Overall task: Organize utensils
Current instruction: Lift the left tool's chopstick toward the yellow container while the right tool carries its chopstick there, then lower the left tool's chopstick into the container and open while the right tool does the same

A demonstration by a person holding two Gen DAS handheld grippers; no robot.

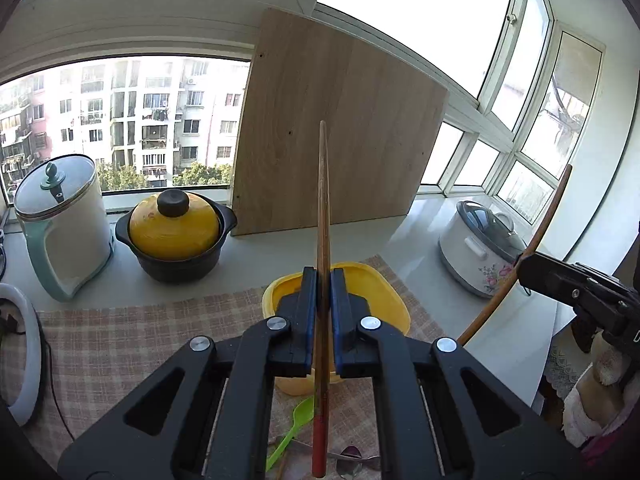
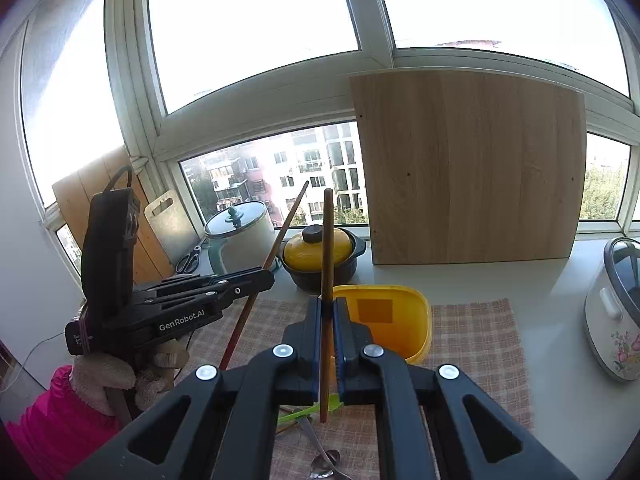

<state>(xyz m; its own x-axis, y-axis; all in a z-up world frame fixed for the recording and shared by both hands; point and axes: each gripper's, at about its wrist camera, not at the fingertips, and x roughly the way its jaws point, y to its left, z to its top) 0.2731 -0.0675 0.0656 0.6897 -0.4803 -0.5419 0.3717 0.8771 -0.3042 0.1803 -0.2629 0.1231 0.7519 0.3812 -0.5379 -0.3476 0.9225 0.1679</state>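
My left gripper is shut on a wooden chopstick with a red end, held upright above the yellow container. My right gripper is shut on a plain brown chopstick, also upright, near the yellow container. Each gripper shows in the other's view: the right gripper at the right with its chopstick, the left gripper at the left with its chopstick. A green plastic spoon and metal spoons lie on the checked cloth below.
A yellow-lidded black pot and a kettle stand at the back left. A wooden board leans on the window. A white rice cooker stands at the right. Scissors and cutting boards are by the wall.
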